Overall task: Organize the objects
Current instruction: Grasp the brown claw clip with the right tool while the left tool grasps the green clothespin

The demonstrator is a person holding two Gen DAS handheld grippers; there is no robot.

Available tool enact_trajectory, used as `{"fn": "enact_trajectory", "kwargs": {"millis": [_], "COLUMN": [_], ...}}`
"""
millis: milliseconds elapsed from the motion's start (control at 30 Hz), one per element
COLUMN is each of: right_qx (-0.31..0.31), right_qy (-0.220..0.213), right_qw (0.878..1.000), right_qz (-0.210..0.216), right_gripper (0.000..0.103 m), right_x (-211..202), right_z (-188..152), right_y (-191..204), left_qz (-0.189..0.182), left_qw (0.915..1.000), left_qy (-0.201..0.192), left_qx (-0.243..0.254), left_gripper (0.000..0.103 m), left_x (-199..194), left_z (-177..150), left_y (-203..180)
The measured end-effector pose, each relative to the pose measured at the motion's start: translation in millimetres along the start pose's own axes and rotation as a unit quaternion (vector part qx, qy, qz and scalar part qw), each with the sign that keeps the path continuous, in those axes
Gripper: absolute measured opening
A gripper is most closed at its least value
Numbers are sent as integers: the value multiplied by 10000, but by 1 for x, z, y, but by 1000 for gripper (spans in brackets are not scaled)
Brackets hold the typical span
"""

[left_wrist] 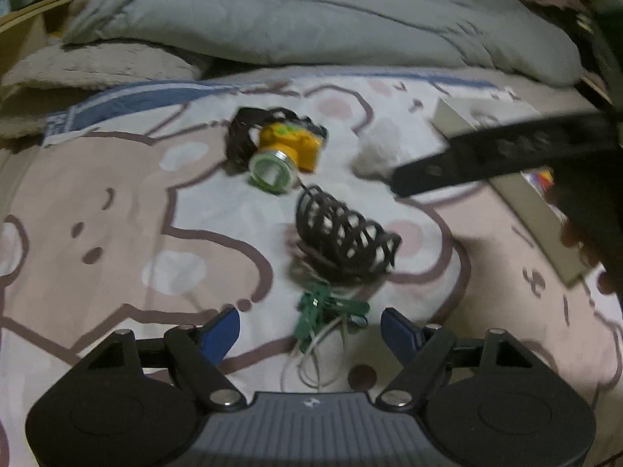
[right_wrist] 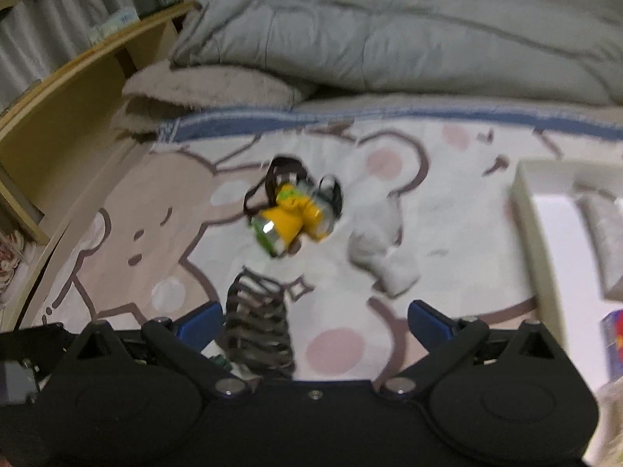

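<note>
Two grippers hung over the bed (left_wrist: 117, 202), both with their blue fingers spread wide and holding nothing. In the left wrist view, the left gripper (left_wrist: 310, 327) sat at the bottom centre, with a green circuit board and its loose white wires (left_wrist: 327, 311) lying between the fingers. Just above it lay a dark coil (left_wrist: 346, 241), and further up, near the frame's centre, a yellow headlamp (left_wrist: 284, 148) with its dark strap. A white wad (left_wrist: 375, 148) lay to the right of the headlamp. In the right wrist view, the right gripper (right_wrist: 315, 323) hovered at the bottom, the coil (right_wrist: 259, 330) just inside its left finger. A white box (right_wrist: 533, 233) stood at the right edge, and a grey quilt (right_wrist: 389, 31) was bunched across the top.
</note>
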State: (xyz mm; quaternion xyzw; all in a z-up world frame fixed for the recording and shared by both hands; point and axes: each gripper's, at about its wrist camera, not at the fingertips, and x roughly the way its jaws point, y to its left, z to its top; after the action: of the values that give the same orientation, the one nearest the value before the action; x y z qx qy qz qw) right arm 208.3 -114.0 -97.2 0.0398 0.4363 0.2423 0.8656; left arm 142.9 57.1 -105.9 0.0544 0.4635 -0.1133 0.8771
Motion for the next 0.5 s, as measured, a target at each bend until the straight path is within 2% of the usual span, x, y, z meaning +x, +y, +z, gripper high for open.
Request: {"fn": "enact_trajectory", "kwargs": {"millis": [100,200,367,433,467,500], "right_qx": [-52,-229,-932,-1295,-1434,-1498], "right_qy": [160,305,410,445,458,472], "right_qw": [9998,9991,9941,9902,9884,9876], "right_qz": [58,187,376,281,179,88], "right_gripper": [95,93,89,83,77,69], "right_x": [15,28,43,47,50,52], "right_z": [-3,-6,-15,-20,-22,-23], "right_y": [8,18,40,48,50,51], "left_qz": [-65,-75,-84,-32,1,10], "left_qw": [9996,9988,9980,9978,9978,9979], "left_qy": [180,325,488,546,573,576], "left_qx": [196,348,397,363,337,299], "left_gripper": [73,70,59,50,46,38], "left_x": [11,21,35,40,41,42], "left_z": [-3,-6,-10,-10,-9,-9], "left_y": [-4,-6,-3,0,1,3]}}
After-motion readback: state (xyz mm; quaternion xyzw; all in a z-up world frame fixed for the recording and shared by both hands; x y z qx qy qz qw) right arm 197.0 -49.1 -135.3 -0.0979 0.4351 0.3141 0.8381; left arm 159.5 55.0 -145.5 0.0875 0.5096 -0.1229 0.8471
